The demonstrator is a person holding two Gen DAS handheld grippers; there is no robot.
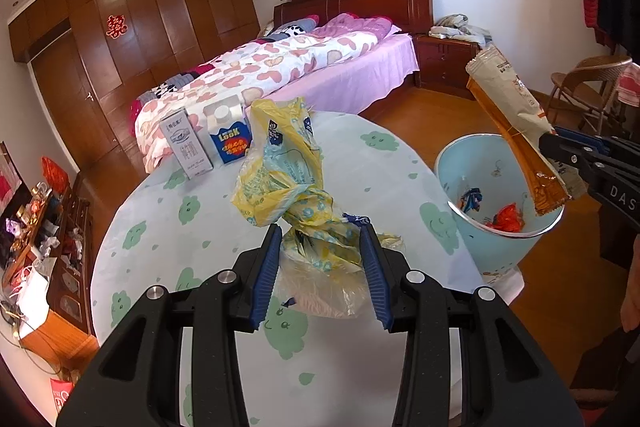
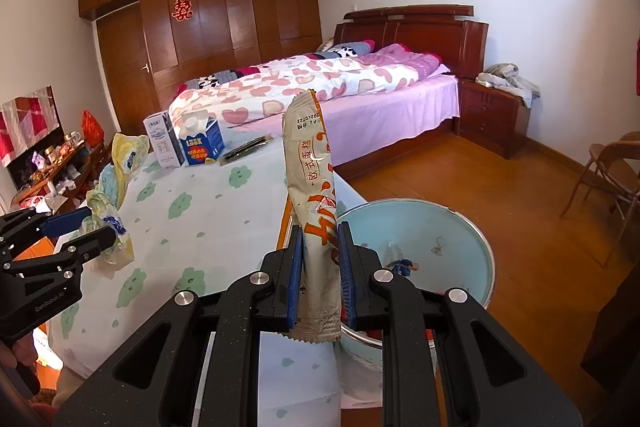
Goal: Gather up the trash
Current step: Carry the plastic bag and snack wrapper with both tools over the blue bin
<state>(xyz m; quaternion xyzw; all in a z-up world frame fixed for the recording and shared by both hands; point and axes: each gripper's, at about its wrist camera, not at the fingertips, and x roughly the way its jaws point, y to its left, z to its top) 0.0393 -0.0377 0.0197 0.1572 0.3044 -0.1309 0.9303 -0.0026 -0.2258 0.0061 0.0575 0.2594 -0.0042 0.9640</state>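
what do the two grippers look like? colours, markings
Both match: black speckled bodies with cut-out linkage arms, silver round pivot bolts, blue ribbed fingers. Left gripper carries small white lettering on its side, right gripper white "DAS…". No cables visible.

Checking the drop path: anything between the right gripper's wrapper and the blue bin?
Nothing. In the left wrist view the wrapper, clamped by the right gripper, hangs with its lower end over the bin mouth, only air between.

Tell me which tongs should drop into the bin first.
Right. The right tongs grip the snack wrapper beside the blue bin; the left tongs hold the yellow plastic bag over the table.
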